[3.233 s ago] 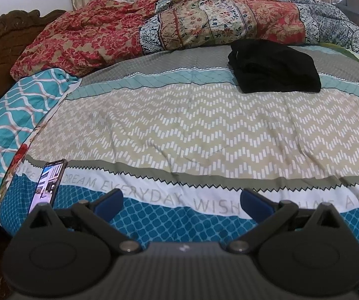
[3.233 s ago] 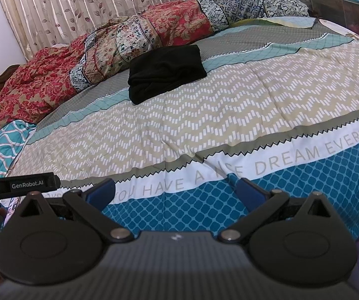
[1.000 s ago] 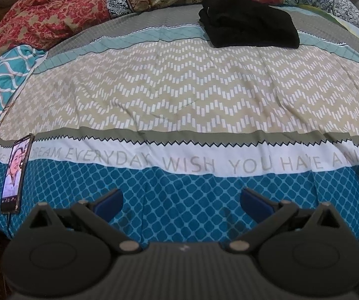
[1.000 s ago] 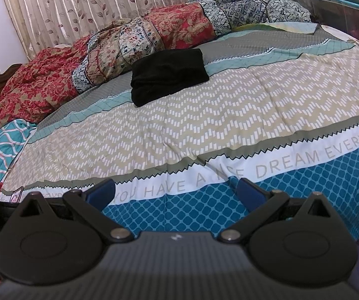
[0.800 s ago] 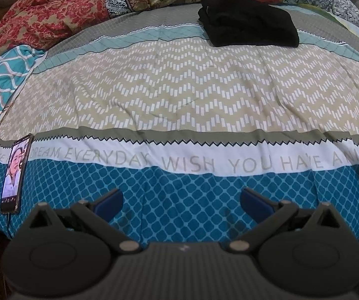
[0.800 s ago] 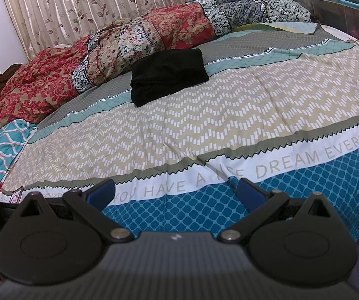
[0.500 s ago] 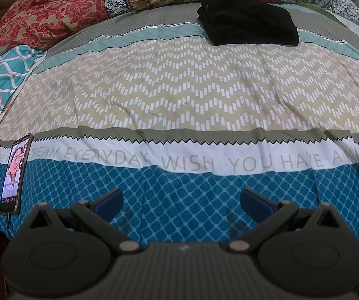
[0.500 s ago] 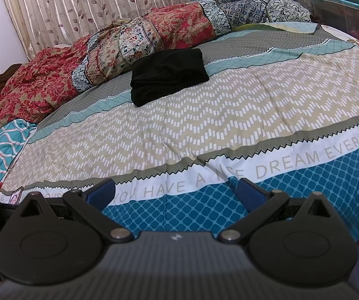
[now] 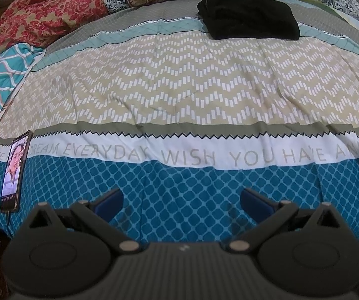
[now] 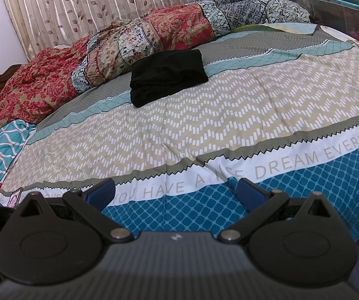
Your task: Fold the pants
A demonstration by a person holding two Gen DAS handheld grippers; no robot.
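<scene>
On the bed's near left edge a phone lies screen-up on the patterned bedspread. Further right, the left gripper hovers above the blue border, its fingers spread wide and empty. Beyond it, at the far side near the bunched floral quilt, the black pants sit as a compact folded stack. Rightmost, the right gripper is likewise wide apart, gripping nothing. Folding looks finished; any next move would only be squaring the stack, a long reach across.
</scene>
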